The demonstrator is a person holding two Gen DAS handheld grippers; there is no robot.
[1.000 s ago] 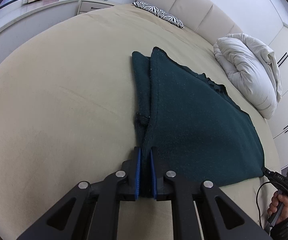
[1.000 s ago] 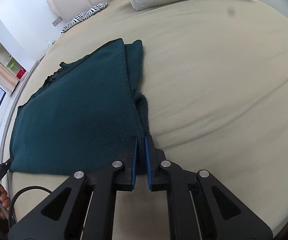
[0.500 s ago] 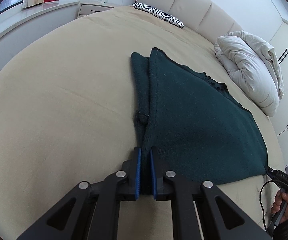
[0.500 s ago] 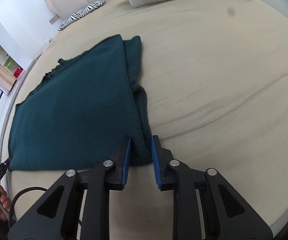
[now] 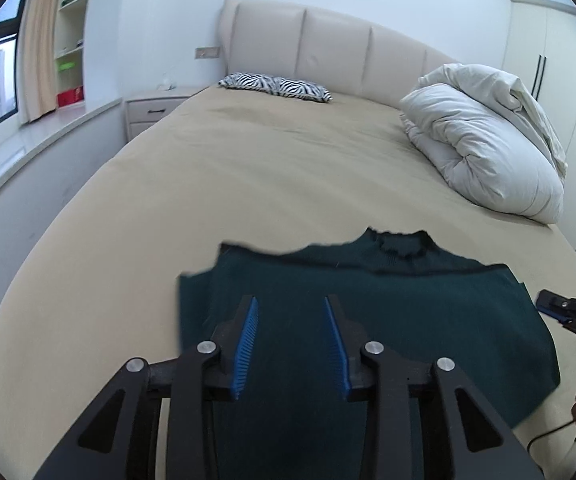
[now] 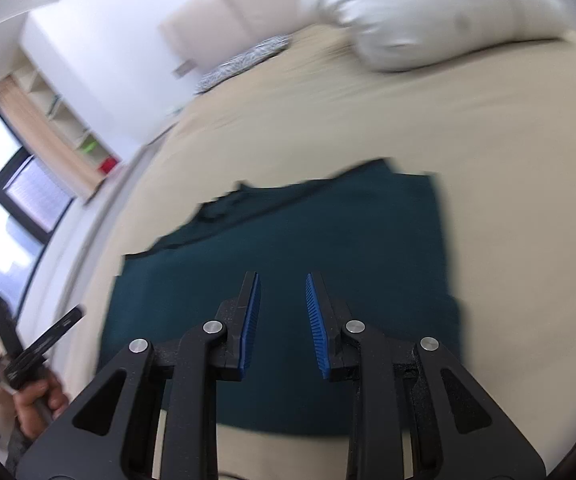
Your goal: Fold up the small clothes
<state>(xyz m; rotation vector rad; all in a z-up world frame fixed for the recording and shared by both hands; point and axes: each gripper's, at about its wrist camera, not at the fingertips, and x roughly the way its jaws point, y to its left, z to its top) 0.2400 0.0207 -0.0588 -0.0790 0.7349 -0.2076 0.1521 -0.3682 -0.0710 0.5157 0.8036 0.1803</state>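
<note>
Now sweater (image 5: 388, 320) flat, under open jaws

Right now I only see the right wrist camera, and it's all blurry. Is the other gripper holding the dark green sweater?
Observer: No. The left gripper has its jaws wide open over the sweater, with nothing between them.
Operator: Which end of the sweater is far from me?
Observer: The neck hole. The left wrist view shows it sharply at the far edge, towards the headboard.
Operator: What's that stripy blur up there?
Observer: A zebra-print pillow, lying flat near the headboard.
</note>
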